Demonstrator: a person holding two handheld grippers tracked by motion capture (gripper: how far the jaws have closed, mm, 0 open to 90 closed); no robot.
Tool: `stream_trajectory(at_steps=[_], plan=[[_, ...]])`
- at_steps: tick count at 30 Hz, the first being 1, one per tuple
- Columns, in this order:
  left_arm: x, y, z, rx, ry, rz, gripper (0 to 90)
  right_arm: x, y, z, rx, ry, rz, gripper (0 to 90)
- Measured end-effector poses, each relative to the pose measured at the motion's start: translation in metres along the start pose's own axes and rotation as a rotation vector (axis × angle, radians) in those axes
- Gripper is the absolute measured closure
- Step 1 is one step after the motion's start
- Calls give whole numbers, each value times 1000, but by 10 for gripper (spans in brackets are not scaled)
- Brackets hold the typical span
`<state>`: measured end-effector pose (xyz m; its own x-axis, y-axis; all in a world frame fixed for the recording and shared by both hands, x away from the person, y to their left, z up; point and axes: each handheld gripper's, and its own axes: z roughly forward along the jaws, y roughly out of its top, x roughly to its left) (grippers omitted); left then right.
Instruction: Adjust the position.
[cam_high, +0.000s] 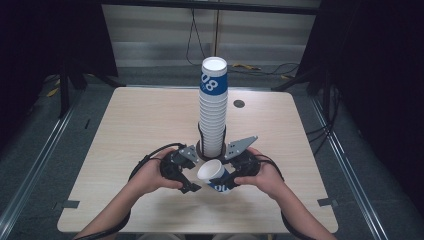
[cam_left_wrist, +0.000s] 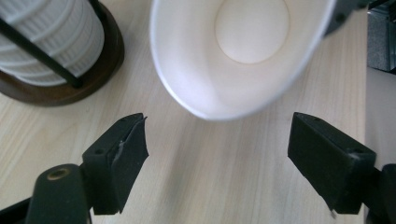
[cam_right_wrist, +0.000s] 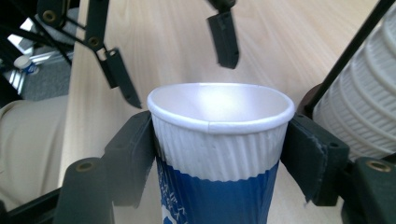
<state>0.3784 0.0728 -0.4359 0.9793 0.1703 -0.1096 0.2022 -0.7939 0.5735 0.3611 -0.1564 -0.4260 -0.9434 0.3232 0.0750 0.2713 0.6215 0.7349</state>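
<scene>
A: Forearms enter at 6 o'clock, both hands low on the desk (cam_high: 125, 125). Right tongs (cam_high: 221, 184)?
B: Clenched on the paper cup (cam_right_wrist: 219, 140), tilted toward 10 o'clock, just in front of the cup stack (cam_high: 213, 107).
A: Left tongs (cam_left_wrist: 219, 163)?
B: Released, nothing between; cup mouth just beyond them.
A: Hidden?
B: Cup's base cut off in right gripper view; stack's wooden stand (cam_left_wrist: 65, 84) shows clearest in left gripper view.

White-and-blue ribbed paper cup (cam_right_wrist: 219, 154), empty, tilted mouth toward left, clamped in right gripper (cam_high: 235, 181), just in front of tall cup stack (cam_high: 213, 107).
</scene>
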Motion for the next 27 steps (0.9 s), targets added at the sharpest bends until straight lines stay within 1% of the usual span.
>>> stream_trajectory(at_steps=[1, 3, 4, 5, 6, 8, 9, 10, 12, 13, 14, 15, 17, 18, 19, 22, 23, 24, 25, 26, 27], plan=[[-1, -2, 1, -5, 9, -7, 197, -1, -1, 1, -7, 1, 7, 290], [0, -4, 1, -8, 1, -13, 197, -1, -3, 3, -10, -14, 5, 285], [-1, -6, 2, -12, 9, -24, 197, -1, -3, 5, -15, -8, 6, 284], [0, -7, 1, -4, 13, -21, 196, -1, -4, 6, -18, -22, 1, 284], [-1, -9, 2, -1, 18, -19, 196, -1, -4, 6, -21, -25, -1, 283], [-3, -13, 2, -6, 18, -20, 196, -2, -5, 8, -25, -21, -6, 279], [-3, -15, 3, -10, 14, -28, 196, -3, -6, 8, -30, -27, -11, 278], [-3, -17, 4, -13, 15, -32, 196, -3, -7, 9, -28, -22, -7, 276], [-3, -22, 6, -3, 26, -36, 195, -3, -10, 10, -25, -27, -14, 271], [-3, -24, 7, 2, 30, -37, 194, -3, -10, 11, -33, -24, -14, 270], [-4, -25, 7, -1, 35, -42, 194, -4, -11, 10, -40, -33, -16, 269], [-5, -26, 7, -4, 33, -40, 193, -4, -13, 10, -54, -30, -11, 267], [-7, -28, 7, -13, 30, -37, 192, -4, -15, 9, -65, -29, -6, 266], [-8, -28, 7, -15, 36, -41, 192, -4, -16, 9, -68, -29, -2, 266], [-8, -29, 8, -15, 38, -37, 192, -4, -16, 8, -65, -30, -2, 265], [-8, -33, 8, -22, 42, -57, 192, -3, -18, 6, -67, -36, -10, 262], [-8, -33, 9, -20, 40, -57, 192, -3, -19, 5, -74, -35, -10, 263], [-8, -33, 9, -22, 38, -58, 192, -3, -17, 3, -82, -45, -7, 264], [-8, -33, 9, -19, 37, -58, 192, -3, -17, 3, -82, -45, -7, 264], [-8, -32, 8, -29, 49, -54, 192, -2, -13, 2, -99, -37, -7, 263], [-8, -32, 8, -29, 49, -54, 192, -2, -13, 2, -99, -37, -7, 263]])
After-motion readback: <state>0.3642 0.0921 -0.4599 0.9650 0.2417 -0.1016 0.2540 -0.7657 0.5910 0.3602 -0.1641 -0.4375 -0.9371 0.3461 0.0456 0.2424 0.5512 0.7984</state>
